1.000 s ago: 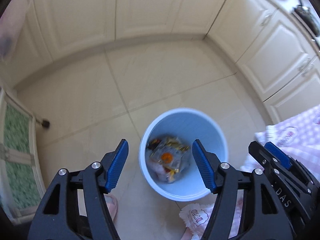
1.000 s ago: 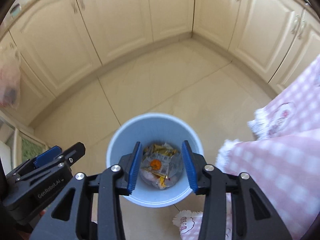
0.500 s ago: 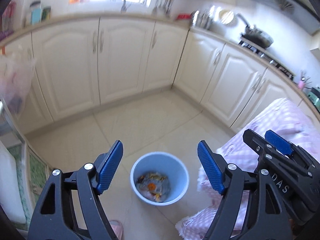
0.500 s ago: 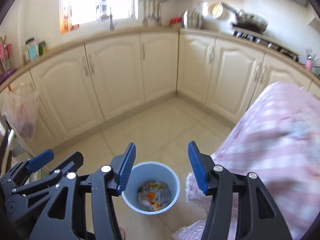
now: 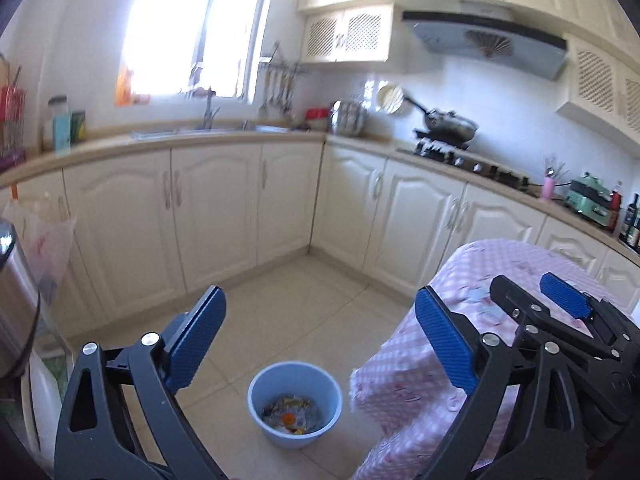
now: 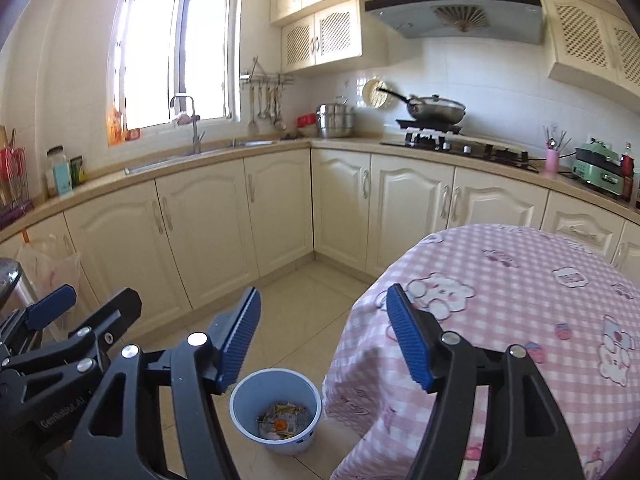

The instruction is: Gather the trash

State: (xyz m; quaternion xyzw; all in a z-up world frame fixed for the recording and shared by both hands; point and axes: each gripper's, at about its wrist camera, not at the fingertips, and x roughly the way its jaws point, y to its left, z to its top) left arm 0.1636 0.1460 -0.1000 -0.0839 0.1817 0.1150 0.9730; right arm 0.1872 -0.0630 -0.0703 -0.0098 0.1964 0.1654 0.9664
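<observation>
You have one light blue bin (image 6: 275, 410) standing on the tiled floor (image 6: 304, 292), just beside the draped edge of the pink checked tablecloth (image 6: 520, 292). Inside it lies a small heap of crumpled wrappers (image 6: 282, 424) with an orange spot in the middle. Your left gripper (image 5: 320, 344) and right gripper (image 6: 322, 338) both hang above it, jaws spread wide and holding nothing.

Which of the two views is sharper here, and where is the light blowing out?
Right wrist view is crisp: window, pan and tablecloth read cleanly. Left wrist view is smeared by motion, the pan blurred, the window washed out to white. Both bend the cabinets at the edges.
</observation>
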